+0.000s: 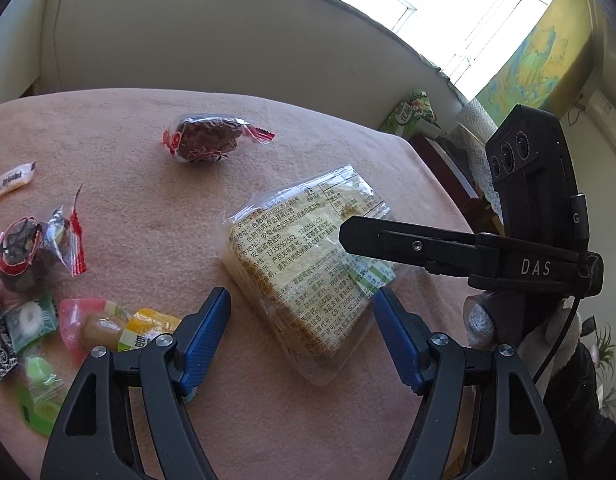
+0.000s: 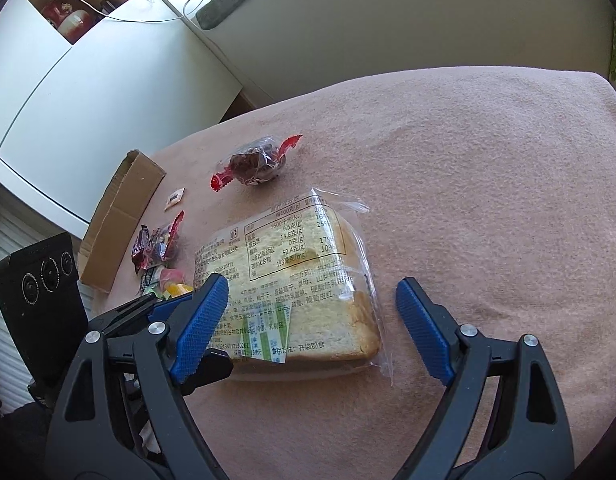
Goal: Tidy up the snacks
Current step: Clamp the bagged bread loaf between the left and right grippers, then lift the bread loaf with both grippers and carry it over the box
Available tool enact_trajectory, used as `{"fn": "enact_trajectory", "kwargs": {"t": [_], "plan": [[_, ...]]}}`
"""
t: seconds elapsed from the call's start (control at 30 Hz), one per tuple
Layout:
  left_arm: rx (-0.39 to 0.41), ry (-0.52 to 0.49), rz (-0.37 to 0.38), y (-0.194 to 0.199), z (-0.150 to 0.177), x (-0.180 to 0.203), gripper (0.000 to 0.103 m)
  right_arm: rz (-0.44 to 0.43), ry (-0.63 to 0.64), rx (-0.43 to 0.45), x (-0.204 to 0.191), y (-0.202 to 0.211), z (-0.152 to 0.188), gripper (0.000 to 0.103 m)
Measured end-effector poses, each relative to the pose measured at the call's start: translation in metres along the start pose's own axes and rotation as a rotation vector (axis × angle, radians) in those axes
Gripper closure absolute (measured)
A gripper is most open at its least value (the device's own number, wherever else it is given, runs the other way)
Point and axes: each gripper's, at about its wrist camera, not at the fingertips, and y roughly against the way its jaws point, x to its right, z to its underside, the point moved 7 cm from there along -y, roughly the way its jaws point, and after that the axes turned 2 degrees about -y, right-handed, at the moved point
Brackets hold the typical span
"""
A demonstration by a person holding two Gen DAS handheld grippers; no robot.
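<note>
Both grippers hover with jaws apart over a wrapped bread pack on a pink cloth.

Left wrist view: the left gripper (image 1: 301, 312) has its blue pads spread wide, nothing between them pressed; the bread pack (image 1: 303, 264) lies flat on the pink cloth (image 1: 147, 216), its near corner between the pads. One black finger of the right gripper (image 1: 388, 240) reaches over the pack's right side. A dark red-wrapped snack (image 1: 209, 140) lies farther back, and a cluster of small candies (image 1: 47, 304) lies at the left.

Right wrist view: the right gripper (image 2: 312, 324) is also spread, straddling the bread pack (image 2: 308, 280) without gripping it. The red-wrapped snack (image 2: 255, 164) sits beyond, the candies (image 2: 159, 256) left of the pack, beside a cardboard box (image 2: 115, 216) at the cloth's edge.
</note>
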Motion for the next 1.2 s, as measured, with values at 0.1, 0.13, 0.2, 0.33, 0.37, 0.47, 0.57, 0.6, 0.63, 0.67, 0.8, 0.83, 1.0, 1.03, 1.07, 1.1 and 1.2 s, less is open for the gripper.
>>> {"fn": "enact_trajectory", "kwargs": {"t": [0.1, 0.13, 0.2, 0.33, 0.37, 0.47, 0.57, 0.6, 0.63, 0.67, 0.8, 0.83, 1.0, 1.03, 1.07, 1.1, 1.2], "plan": [[-0.003, -0.005, 0.012, -0.002, -0.002, 0.003, 0.036, -0.008, 0.000, -0.012, -0.003, -0.003, 0.001, 0.025], [-0.004, -0.012, 0.012, -0.004, -0.003, 0.006, 0.036, -0.005, 0.000, -0.012, -0.004, -0.003, 0.001, 0.026], [0.001, -0.023, 0.002, -0.005, -0.005, 0.008, 0.036, 0.001, 0.000, -0.014, -0.005, -0.003, 0.002, 0.029], [0.016, -0.030, -0.010, -0.003, -0.010, 0.009, 0.036, 0.010, 0.008, -0.020, -0.010, -0.001, 0.005, 0.034], [0.022, -0.034, -0.013, 0.000, -0.011, 0.009, 0.036, 0.012, 0.013, -0.020, -0.012, 0.000, 0.006, 0.034], [0.041, -0.047, -0.022, 0.007, -0.013, 0.010, 0.036, 0.019, 0.031, -0.008, -0.021, 0.004, 0.006, 0.034], [0.062, -0.057, -0.032, 0.017, -0.014, 0.008, 0.036, 0.024, 0.049, 0.003, -0.030, 0.007, 0.005, 0.034], [0.069, -0.061, -0.035, 0.021, -0.014, 0.007, 0.036, 0.023, 0.050, 0.006, -0.034, 0.008, 0.005, 0.034], [0.077, -0.065, -0.037, 0.026, -0.013, 0.005, 0.036, 0.021, 0.053, 0.007, -0.037, 0.008, 0.004, 0.034], [0.084, -0.067, -0.040, 0.030, -0.013, 0.003, 0.036, 0.020, 0.056, 0.009, -0.040, 0.009, 0.004, 0.034], [0.115, -0.073, -0.054, 0.045, -0.015, -0.004, 0.036, 0.019, 0.083, 0.019, -0.060, 0.011, 0.003, 0.034], [0.123, -0.073, -0.058, 0.049, -0.016, -0.005, 0.036, 0.019, 0.090, 0.022, -0.066, 0.010, 0.003, 0.034], [0.165, -0.061, -0.082, 0.075, -0.012, -0.022, 0.036, 0.007, 0.126, 0.031, -0.097, 0.007, 0.002, 0.034], [0.175, -0.058, -0.089, 0.081, -0.012, -0.026, 0.036, 0.002, 0.136, 0.032, -0.104, 0.005, 0.002, 0.034], [0.184, -0.052, -0.096, 0.088, -0.012, -0.030, 0.036, -0.003, 0.146, 0.031, -0.111, 0.003, 0.001, 0.034], [0.193, -0.046, -0.102, 0.094, -0.011, -0.035, 0.036, -0.008, 0.156, 0.030, -0.119, 0.001, 0.000, 0.034], [0.220, -0.030, -0.126, 0.110, -0.011, -0.048, 0.036, -0.023, 0.189, 0.029, -0.143, -0.006, -0.001, 0.034]]}}
